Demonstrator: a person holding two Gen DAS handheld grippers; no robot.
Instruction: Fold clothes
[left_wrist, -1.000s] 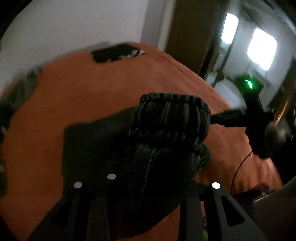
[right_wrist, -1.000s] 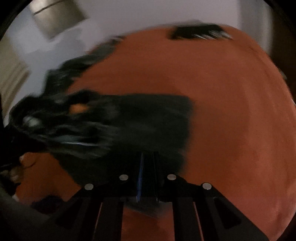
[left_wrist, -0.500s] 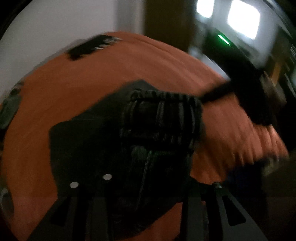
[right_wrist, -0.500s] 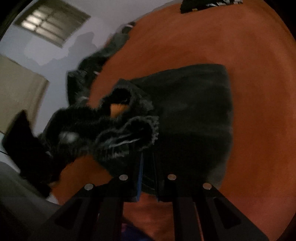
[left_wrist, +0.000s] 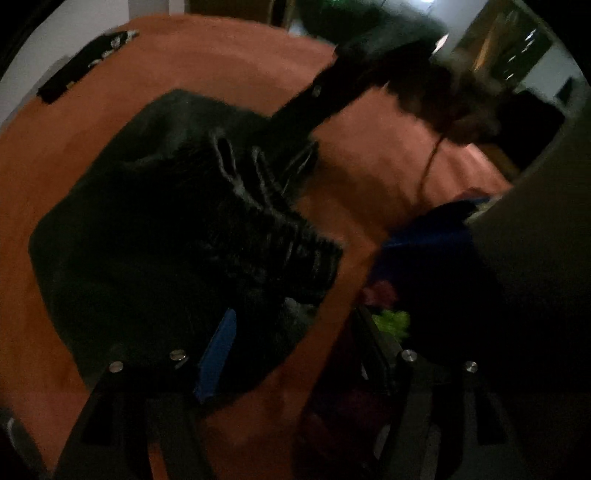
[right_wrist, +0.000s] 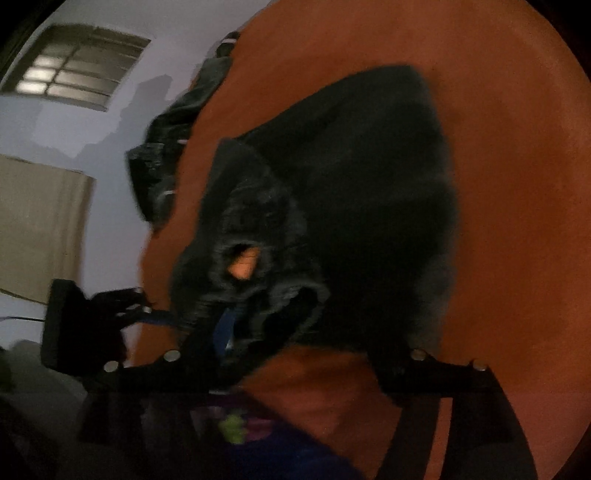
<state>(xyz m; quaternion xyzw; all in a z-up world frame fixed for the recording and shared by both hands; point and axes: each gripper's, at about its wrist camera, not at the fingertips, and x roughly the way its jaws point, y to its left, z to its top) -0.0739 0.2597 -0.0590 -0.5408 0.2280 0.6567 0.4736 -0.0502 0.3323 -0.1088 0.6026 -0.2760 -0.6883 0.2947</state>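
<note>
- Since a second ago, both our grippers have let go of the dark knit garment (left_wrist: 159, 236); the bundle that hung raised between them now lies slumped on the orange bed cover (left_wrist: 207, 55).
- Our left gripper (left_wrist: 295, 343) has its jaws parting, pads clear, with the garment's near hem between them.
- Our right gripper (right_wrist: 295, 354) is also spreading its jaws, the ribbed cuff (right_wrist: 280, 295) loose between them, nothing pressed.
- We see the garment near the cover's front edge, half folded, its body flat and the cuffs bunched on top.
- Another dark piece (left_wrist: 85, 66) lies well apart at the far edge.
</note>
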